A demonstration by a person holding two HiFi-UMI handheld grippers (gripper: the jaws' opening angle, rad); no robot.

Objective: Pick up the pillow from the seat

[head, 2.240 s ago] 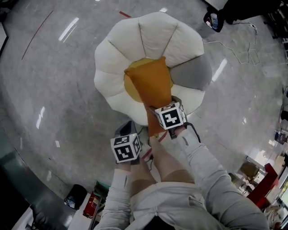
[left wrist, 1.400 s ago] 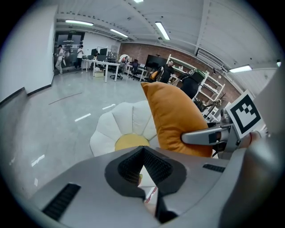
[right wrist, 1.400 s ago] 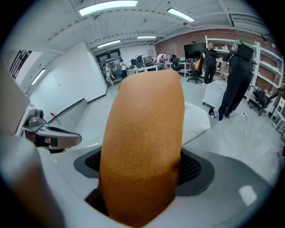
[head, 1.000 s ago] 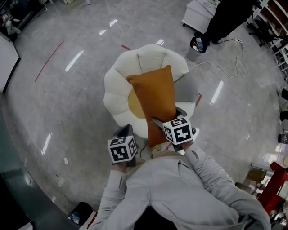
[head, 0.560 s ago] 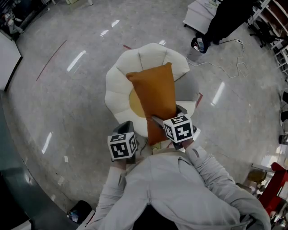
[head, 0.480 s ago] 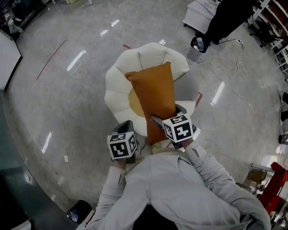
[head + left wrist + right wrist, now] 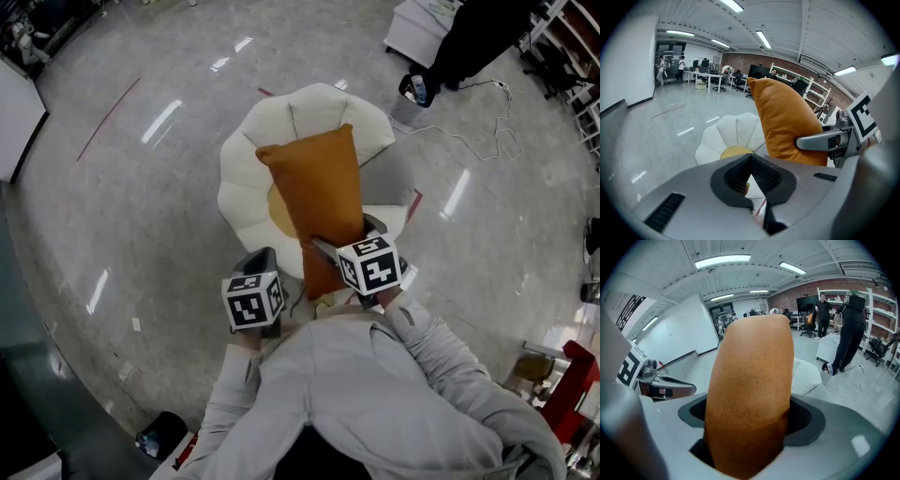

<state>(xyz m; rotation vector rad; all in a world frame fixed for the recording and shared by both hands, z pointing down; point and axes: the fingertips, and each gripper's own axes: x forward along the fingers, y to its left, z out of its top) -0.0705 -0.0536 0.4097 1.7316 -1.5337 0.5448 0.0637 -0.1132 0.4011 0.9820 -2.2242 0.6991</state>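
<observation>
The pillow stands on end over the seat, and my right tongs are clenched on its lower end. In the right gripper view the orange cloth bulges between both pads and fills the middle of the picture. I cannot tell whether its bottom edge is clear of the cushion. My left tongs hang just beside it at the seat's near edge, pads closed together at the tips with nothing in them.

The floor lies open to the left of the seat and beyond it. To the right, a white cable trails across the floor, and a person in dark clothes stands near a white box.

Only the left gripper view shows the pillow's side seam and a finger of the right tongs pressed on its face. Only the head view shows the seat's grey petal.
</observation>
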